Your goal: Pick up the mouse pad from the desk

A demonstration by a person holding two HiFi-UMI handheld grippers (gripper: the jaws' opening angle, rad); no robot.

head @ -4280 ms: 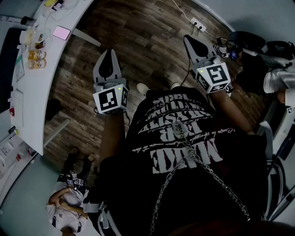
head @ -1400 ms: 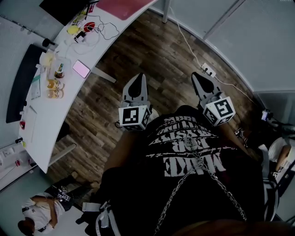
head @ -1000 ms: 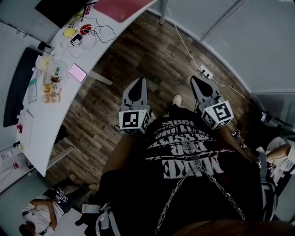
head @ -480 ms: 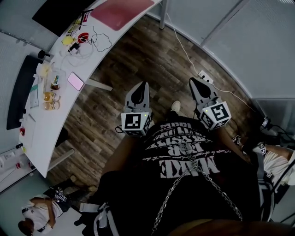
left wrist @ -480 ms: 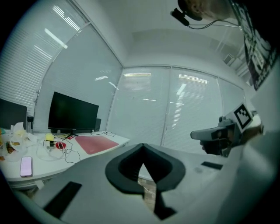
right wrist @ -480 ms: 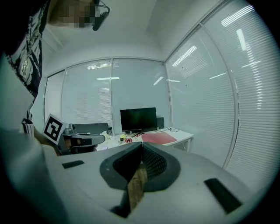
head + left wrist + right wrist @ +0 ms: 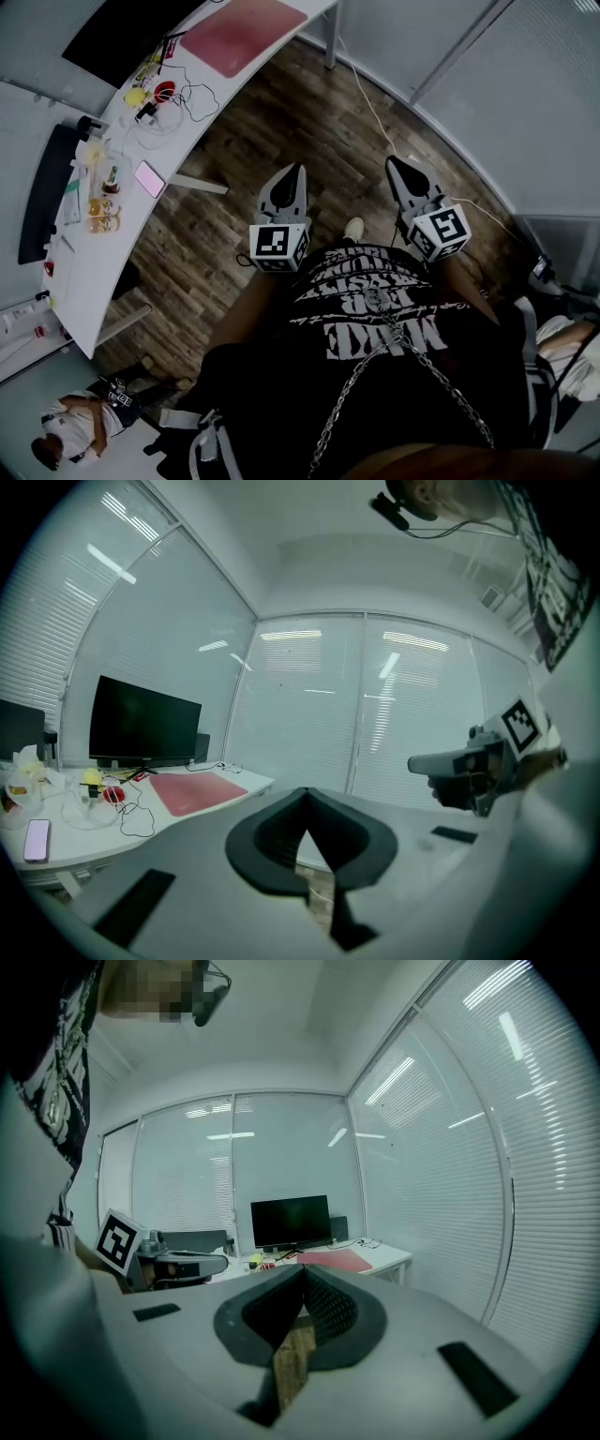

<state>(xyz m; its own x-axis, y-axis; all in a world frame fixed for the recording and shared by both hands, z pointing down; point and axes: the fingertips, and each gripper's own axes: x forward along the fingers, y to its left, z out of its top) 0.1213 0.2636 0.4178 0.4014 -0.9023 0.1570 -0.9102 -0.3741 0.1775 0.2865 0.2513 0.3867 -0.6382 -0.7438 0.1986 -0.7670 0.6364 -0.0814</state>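
Note:
The pink mouse pad (image 7: 244, 36) lies flat at the far end of the curved white desk (image 7: 108, 248), beside a dark monitor (image 7: 127, 37). My left gripper (image 7: 297, 171) and right gripper (image 7: 394, 163) are held side by side over the wooden floor, well short of the desk, both shut with nothing in them. In the left gripper view the mouse pad (image 7: 197, 790) sits left of my shut jaw tips (image 7: 305, 792), and the right gripper (image 7: 466, 762) shows at the right. In the right gripper view the mouse pad (image 7: 336, 1260) lies just beyond the jaw tips (image 7: 305, 1268).
The desk also carries a pink phone (image 7: 148, 178), a red round item (image 7: 166, 91) with white cables (image 7: 192, 98), small bottles (image 7: 98, 203) and a long black item (image 7: 45, 197). A cable (image 7: 370, 103) runs along the floor by glass walls. A person (image 7: 80, 439) sits at lower left.
The person has walked toward the desk's far end: the mouse pad has come fully into the head view. Both grippers moved along, still shut and side by side.

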